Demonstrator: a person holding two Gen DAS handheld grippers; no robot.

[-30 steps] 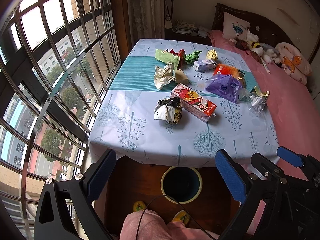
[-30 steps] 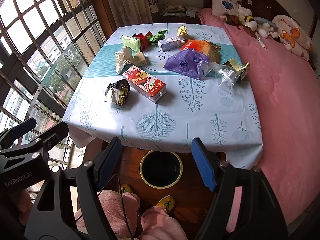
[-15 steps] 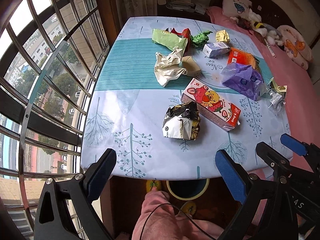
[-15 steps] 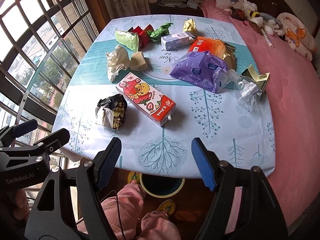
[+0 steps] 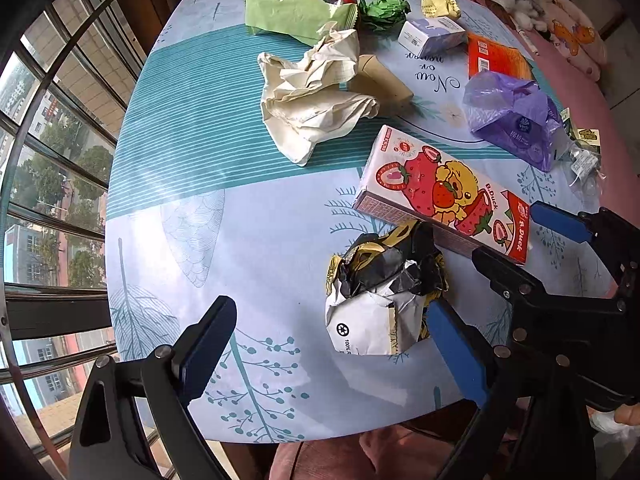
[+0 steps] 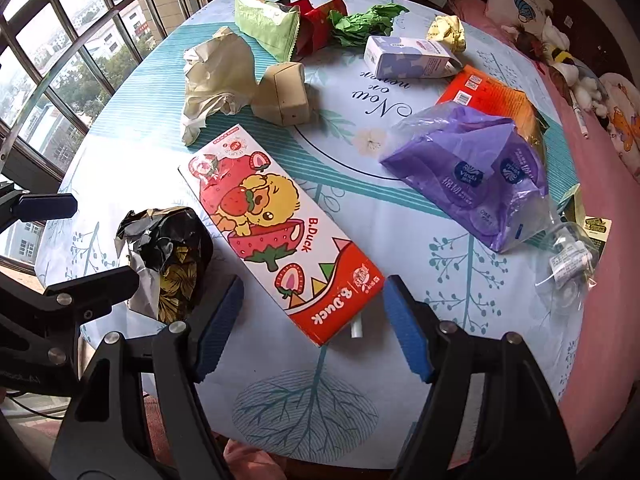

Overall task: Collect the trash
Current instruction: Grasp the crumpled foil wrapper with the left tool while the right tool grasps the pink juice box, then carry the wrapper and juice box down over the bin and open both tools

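Both released: the left hand-held gripper (image 5: 328, 344) flanks the crumpled black wrapper (image 5: 384, 296) near the desk (image 5: 248, 248) edge; the right hand-held gripper (image 6: 314, 324) straddles the B.Duck carton (image 6: 276, 232), purple bag (image 6: 476, 172) farther right.

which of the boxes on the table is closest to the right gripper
The long red and white B.Duck strawberry carton: its red end lies between the open right gripper fingers. The purple-and-white carton and small beige box sit much farther back.

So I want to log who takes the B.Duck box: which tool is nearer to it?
Right. The right tool is open with the B.Duck box's near end between its fingers. The left tool sits off to the box's left, by the crumpled black wrapper.
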